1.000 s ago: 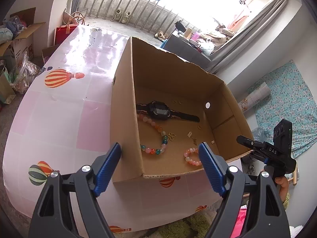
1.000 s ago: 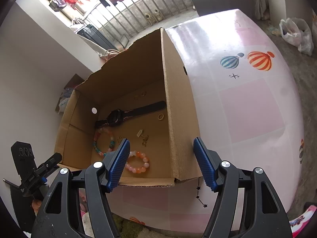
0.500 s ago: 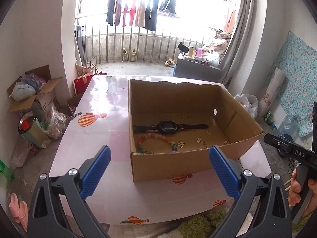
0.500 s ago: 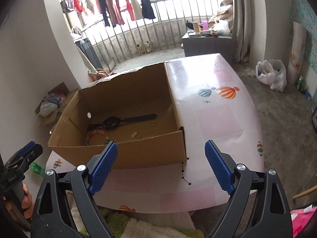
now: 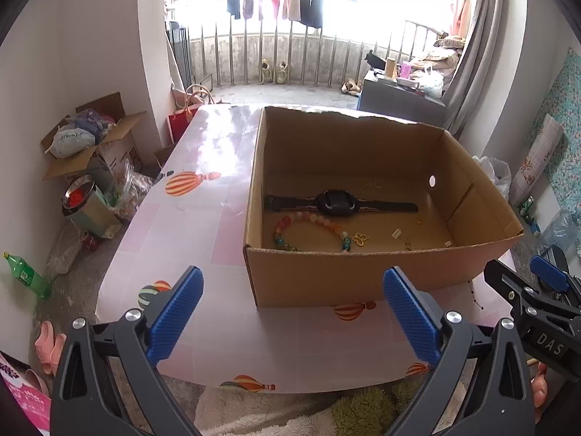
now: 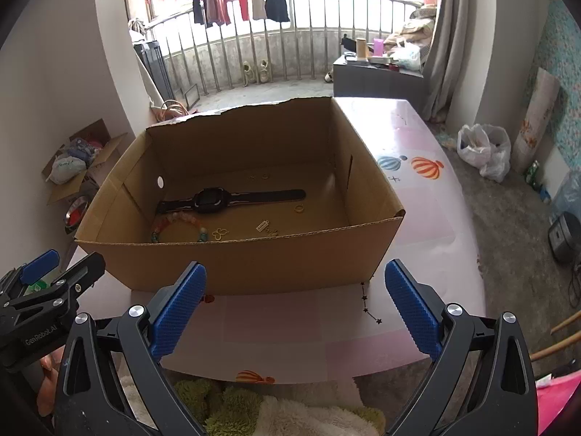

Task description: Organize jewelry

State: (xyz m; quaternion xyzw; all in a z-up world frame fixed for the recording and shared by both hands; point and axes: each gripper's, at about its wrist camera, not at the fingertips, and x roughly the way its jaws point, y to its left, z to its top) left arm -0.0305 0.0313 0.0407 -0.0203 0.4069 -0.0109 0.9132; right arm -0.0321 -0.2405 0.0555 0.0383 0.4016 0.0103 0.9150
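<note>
I am holding my left gripper and right gripper spread wide and empty, hovering short of the worktop edge. Beyond them the box is sitting on the worktop. Inside it, beads are lying nearest, with gold bits beside them, and the watch is lying across the floor behind.

left gripper | black frame | ribbed blue pads | silver screws

A green bottle stands on the floor near pink slippers.
</note>
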